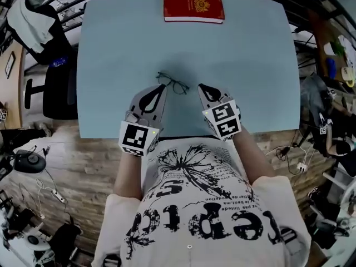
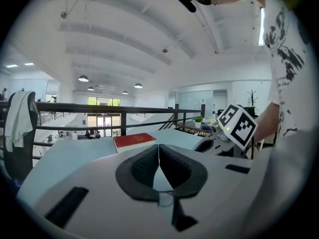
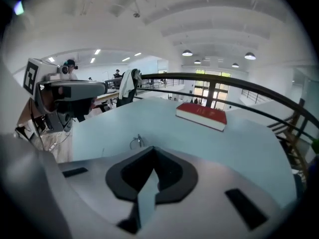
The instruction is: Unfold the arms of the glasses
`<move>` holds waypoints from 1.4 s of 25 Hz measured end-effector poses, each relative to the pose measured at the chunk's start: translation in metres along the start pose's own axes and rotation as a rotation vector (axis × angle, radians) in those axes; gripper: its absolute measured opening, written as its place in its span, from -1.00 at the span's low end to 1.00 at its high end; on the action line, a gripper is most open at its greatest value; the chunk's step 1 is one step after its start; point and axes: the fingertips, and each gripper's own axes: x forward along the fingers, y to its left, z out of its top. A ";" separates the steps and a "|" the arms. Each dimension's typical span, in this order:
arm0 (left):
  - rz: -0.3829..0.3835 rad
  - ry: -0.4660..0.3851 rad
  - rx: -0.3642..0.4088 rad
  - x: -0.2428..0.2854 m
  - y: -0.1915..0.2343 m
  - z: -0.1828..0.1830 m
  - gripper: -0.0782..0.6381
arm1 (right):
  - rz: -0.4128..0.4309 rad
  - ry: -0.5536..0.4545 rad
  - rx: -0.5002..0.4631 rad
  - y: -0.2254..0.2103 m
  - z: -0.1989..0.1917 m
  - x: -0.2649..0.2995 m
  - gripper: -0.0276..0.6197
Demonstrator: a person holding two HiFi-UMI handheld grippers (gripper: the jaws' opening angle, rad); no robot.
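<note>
- Pale blue table (image 1: 111, 65), seen steeply from above in the head view.
- Located the glasses (image 1: 173, 85), thin dark frame, lying on the table near its front edge, about mid-width.
- Could not tell whether the arms were folded or spread: frame too thin and small.
- Noted a red book (image 1: 193, 7) lying flat at the far edge, well apart from the glasses.
- Left gripper (image 1: 161, 88): fully closed, pads met along one line, nothing gripped.
- Held with its tip just beside the left end of the glasses; contact could not be told.
- Right gripper (image 1: 201, 87): fully closed as well, nothing gripped.
- Held just to the right of the glasses, apart from them.
- Pointed both grippers toward the far edge, with the glasses between the two tips.
- In the right gripper view, saw the glasses on the table just past the left jaw and the book farther off to the right.
- Noted a white printed shirt (image 1: 200, 204) filling the bottom of the head view.
</note>
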 end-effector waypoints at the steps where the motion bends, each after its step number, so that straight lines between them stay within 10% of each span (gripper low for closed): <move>1: 0.005 -0.003 0.001 0.001 0.003 -0.003 -0.73 | 0.025 0.039 -0.009 0.003 -0.006 0.008 -0.88; 16: -0.040 0.139 0.002 0.017 0.028 -0.066 -0.73 | 0.232 0.419 -0.227 0.021 -0.068 0.085 -0.67; 28: -0.109 0.243 -0.003 0.032 0.027 -0.092 -0.73 | 0.295 0.434 -0.340 0.027 -0.071 0.110 -0.77; 35: -0.280 0.435 0.105 0.049 0.018 -0.124 -0.73 | 0.344 0.431 -0.486 0.025 -0.068 0.112 -0.79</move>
